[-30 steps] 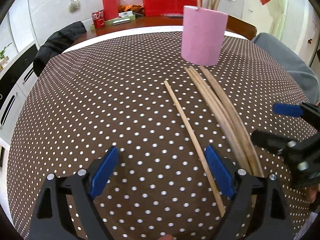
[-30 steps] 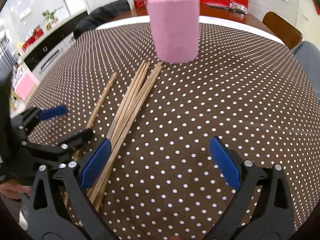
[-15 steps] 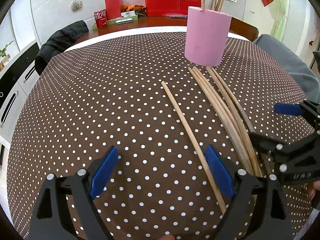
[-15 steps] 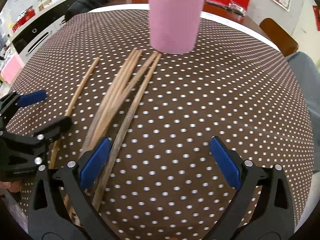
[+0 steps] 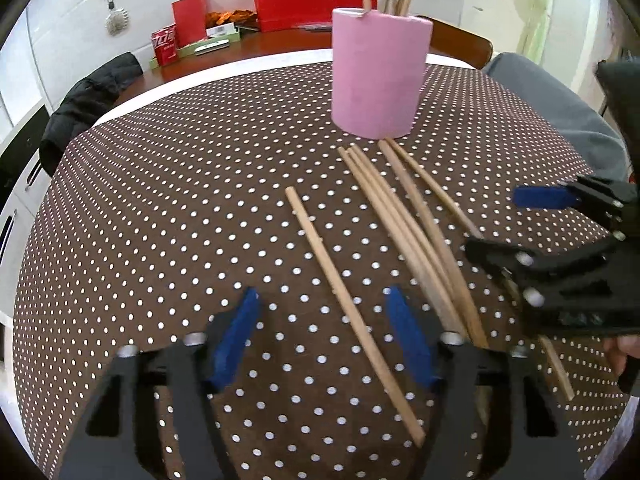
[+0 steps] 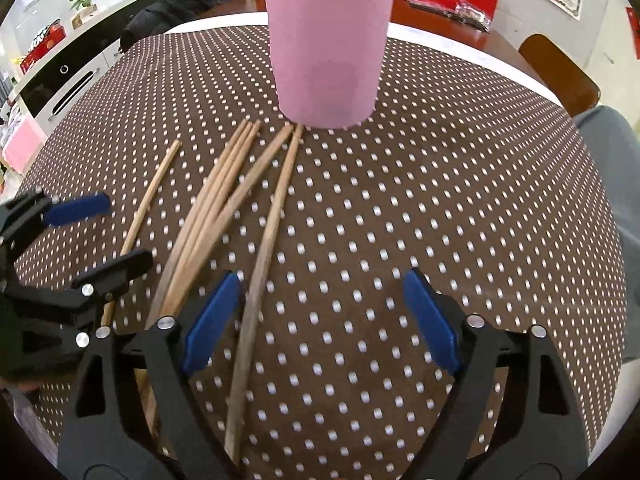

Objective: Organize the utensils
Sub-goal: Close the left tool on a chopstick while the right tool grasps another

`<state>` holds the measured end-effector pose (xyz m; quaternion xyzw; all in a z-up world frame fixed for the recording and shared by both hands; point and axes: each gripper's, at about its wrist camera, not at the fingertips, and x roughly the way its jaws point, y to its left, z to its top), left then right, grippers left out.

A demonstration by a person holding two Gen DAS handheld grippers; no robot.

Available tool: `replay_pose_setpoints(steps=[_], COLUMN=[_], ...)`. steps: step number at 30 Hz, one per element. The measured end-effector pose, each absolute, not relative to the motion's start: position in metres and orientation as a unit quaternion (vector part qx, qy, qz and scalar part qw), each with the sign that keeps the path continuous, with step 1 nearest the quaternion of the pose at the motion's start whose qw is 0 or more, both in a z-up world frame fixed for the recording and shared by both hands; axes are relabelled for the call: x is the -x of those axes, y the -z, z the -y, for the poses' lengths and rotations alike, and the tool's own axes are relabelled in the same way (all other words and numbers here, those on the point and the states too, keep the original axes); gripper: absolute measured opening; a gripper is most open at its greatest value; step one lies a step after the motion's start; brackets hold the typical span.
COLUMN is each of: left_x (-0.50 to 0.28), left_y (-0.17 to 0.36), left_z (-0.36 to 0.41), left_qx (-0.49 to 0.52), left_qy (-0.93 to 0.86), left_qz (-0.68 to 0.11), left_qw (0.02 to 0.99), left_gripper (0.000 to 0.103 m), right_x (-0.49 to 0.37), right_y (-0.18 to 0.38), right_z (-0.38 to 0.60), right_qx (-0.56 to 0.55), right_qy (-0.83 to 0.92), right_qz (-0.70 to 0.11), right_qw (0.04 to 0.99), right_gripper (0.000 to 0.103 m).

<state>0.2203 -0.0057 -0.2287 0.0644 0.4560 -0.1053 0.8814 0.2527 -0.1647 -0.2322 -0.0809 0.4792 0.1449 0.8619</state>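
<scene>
Bright even indoor light, strong fisheye warp w/ dark corners, slight motion blur.

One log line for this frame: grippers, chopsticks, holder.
left gripper: closing around lone chopstick | right gripper: closing around chopstick | pink holder: upright

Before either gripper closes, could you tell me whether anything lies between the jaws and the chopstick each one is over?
Nothing visible does. The left gripper straddles the lone chopstick, the right gripper its own chopstick; both jaws have been closing.

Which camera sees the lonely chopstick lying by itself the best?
The left wrist view: the lone chopstick runs unblocked between the left gripper's jaws. In the right wrist view, that gripper covers its near end.
</scene>
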Motion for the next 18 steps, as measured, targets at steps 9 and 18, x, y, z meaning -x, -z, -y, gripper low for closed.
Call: replay_pose_setpoints(steps=[9,18], left_x=[-0.217,-0.217], left_y=[0.225,0.226], left_z=[0.004,0.011], left_qx=[-0.051,-0.074], left_qy=[0.130,0.137], left_qz=[-0.466,-0.466], left_qw=[0.873,0.871], left_gripper=[0.005,0.021], right_x=[-0.272,-0.254], right_y=[0.228,0.228], right_z=[0.150,0.169], right_qx=[0.097,0.090], right_qy=[-0.160,-0.152], right_qz=[-0.469,-0.475], right_qw=[0.863,0.862], right_gripper=[0.021,0.018])
